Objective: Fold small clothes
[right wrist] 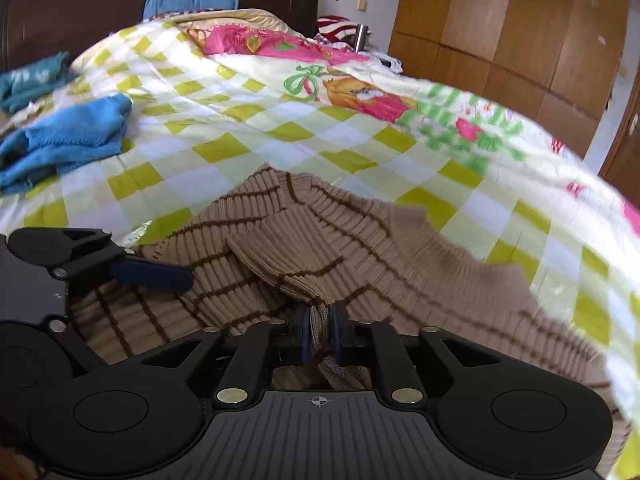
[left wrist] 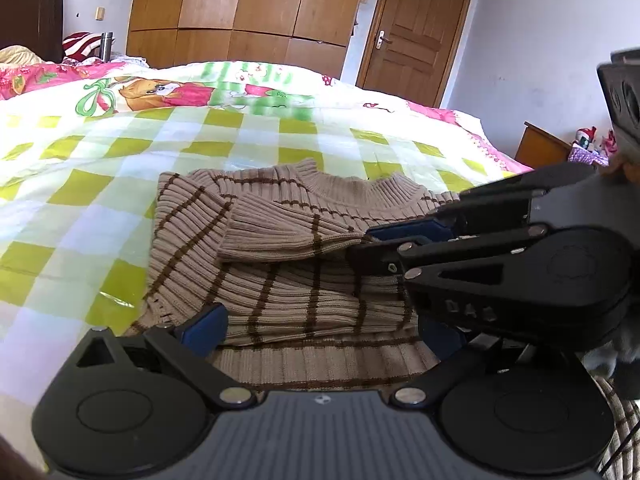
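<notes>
On the near edge of the bed [left wrist: 60, 168] lay the beige sweater [left wrist: 280, 280]. Right gripper [right wrist: 319, 334] was clamped on its sleeve cuff [right wrist: 308, 292]; left gripper [left wrist: 320, 326] stood apart over the hem. Thin pinch could slip, undoing the fold.

The sweater's [left wrist: 280, 280] hem hides under the left gripper's [left wrist: 320, 332] body, its right side behind the right gripper [left wrist: 400, 240], while the quilt [right wrist: 500, 128] blurs.
</notes>
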Demonstrator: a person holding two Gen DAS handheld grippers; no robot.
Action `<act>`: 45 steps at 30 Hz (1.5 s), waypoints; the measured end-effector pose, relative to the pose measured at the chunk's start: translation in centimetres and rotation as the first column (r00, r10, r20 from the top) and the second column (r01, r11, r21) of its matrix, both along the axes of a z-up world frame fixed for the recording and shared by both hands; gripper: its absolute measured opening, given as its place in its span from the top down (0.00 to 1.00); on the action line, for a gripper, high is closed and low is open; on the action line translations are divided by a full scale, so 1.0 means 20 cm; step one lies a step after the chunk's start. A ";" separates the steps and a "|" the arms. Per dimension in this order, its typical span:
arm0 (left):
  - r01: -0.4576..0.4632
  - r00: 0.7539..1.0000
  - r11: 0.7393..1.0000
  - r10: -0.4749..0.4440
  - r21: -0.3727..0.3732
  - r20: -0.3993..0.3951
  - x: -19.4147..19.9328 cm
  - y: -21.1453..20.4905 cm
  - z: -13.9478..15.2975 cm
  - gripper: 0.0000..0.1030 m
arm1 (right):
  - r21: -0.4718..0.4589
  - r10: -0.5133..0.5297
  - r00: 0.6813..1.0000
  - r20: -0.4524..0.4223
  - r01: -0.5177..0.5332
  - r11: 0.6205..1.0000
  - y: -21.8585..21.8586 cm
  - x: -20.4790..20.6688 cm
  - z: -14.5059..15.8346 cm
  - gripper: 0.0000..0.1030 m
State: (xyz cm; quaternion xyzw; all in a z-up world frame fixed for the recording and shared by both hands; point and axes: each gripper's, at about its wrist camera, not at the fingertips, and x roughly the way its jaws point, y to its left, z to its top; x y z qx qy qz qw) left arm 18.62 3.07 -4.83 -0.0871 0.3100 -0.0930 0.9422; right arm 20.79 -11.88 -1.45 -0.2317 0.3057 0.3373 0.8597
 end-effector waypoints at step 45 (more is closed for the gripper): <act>0.013 1.000 0.940 -0.008 0.341 -0.016 0.21 -0.04 0.01 0.00 | 0.055 -0.500 0.866 -0.018 0.500 0.864 -0.74 -0.13 -0.02 0.67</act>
